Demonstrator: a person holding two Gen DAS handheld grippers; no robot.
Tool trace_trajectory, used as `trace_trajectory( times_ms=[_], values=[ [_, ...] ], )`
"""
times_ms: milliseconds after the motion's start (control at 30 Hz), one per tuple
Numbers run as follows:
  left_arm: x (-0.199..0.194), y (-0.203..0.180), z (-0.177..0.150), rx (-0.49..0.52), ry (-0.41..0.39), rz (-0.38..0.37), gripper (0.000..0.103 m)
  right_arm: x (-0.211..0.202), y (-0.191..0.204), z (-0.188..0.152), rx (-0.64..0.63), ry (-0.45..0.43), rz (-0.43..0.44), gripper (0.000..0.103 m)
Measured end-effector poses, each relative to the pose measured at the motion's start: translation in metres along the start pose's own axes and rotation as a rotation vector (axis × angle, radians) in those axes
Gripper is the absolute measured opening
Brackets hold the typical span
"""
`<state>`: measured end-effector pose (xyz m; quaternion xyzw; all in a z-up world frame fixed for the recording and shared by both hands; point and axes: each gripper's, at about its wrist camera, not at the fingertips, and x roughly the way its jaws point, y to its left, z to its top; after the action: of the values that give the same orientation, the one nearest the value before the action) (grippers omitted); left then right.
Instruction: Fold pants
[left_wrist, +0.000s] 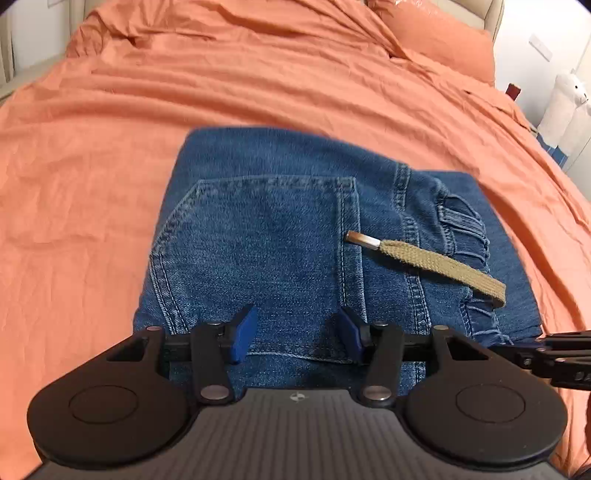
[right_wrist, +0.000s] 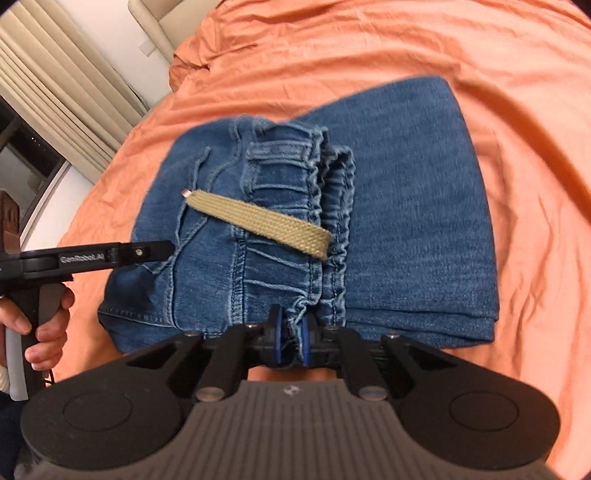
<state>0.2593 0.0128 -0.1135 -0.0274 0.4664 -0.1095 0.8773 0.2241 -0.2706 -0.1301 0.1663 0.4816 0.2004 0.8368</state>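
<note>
Blue denim pants (left_wrist: 280, 236) lie folded into a compact stack on the orange bed sheet (left_wrist: 92, 184), back pocket up. A tan drawstring (left_wrist: 436, 264) lies across the elastic waistband. My left gripper (left_wrist: 299, 334) is open, its blue pads spread just above the pocket's near edge, holding nothing. In the right wrist view the pants (right_wrist: 406, 221) fill the middle, with the drawstring (right_wrist: 266, 221) on top. My right gripper (right_wrist: 291, 341) is shut on the gathered waistband edge (right_wrist: 299, 314) at the near side. The left gripper also shows in the right wrist view (right_wrist: 110, 254), at the pants' left edge.
The orange sheet (right_wrist: 517, 110) covers the bed all around the pants. An orange pillow (left_wrist: 443, 40) lies at the far right. A white plush toy (left_wrist: 565, 107) stands beyond the bed's right edge. Curtains (right_wrist: 55, 92) and a window are at the left in the right wrist view.
</note>
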Motion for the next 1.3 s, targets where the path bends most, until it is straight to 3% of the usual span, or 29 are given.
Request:
trace_trajectory(
  times_ms=[33, 100, 233, 333, 467, 633, 733, 800, 933, 1000, 1133, 1300],
  values=[
    [-0.003, 0.001, 0.0, 0.001, -0.015, 0.0, 0.06, -0.006, 0.003, 0.0, -0.007, -0.022, -0.009, 0.019],
    [-0.015, 0.002, 0.001, -0.004, -0.058, -0.005, 0.06, -0.024, 0.002, 0.002, -0.008, -0.082, -0.008, 0.036],
    [-0.034, 0.009, 0.014, -0.035, -0.188, -0.015, 0.06, -0.033, -0.01, 0.018, 0.084, -0.194, 0.047, 0.039],
    [-0.03, 0.017, 0.027, -0.08, -0.245, 0.007, 0.06, -0.021, -0.022, 0.037, 0.175, -0.231, 0.096, 0.04],
    [-0.018, 0.035, 0.035, -0.147, -0.258, 0.011, 0.06, 0.003, -0.04, 0.055, 0.281, -0.229, 0.133, 0.048],
    [-0.002, 0.049, 0.042, -0.18, -0.247, 0.032, 0.06, 0.038, -0.06, 0.057, 0.369, -0.173, 0.174, 0.048],
    [0.001, 0.055, 0.044, -0.204, -0.248, 0.029, 0.06, 0.051, -0.069, 0.056, 0.415, -0.181, 0.243, 0.042],
    [0.002, 0.056, 0.045, -0.209, -0.245, 0.028, 0.06, 0.057, -0.069, 0.055, 0.42, -0.186, 0.263, 0.031],
    [0.0, 0.059, 0.044, -0.23, -0.243, 0.009, 0.06, 0.061, -0.068, 0.048, 0.431, -0.205, 0.285, 0.024],
    [-0.004, 0.061, 0.043, -0.231, -0.248, 0.015, 0.06, 0.052, -0.058, 0.048, 0.389, -0.234, 0.265, 0.015],
    [-0.018, 0.07, 0.041, -0.244, -0.279, 0.028, 0.06, 0.022, -0.017, 0.063, 0.224, -0.271, 0.168, 0.012],
    [-0.037, 0.087, 0.035, -0.302, -0.34, 0.006, 0.06, -0.012, 0.047, 0.109, 0.064, -0.261, 0.098, 0.011]
  ],
)
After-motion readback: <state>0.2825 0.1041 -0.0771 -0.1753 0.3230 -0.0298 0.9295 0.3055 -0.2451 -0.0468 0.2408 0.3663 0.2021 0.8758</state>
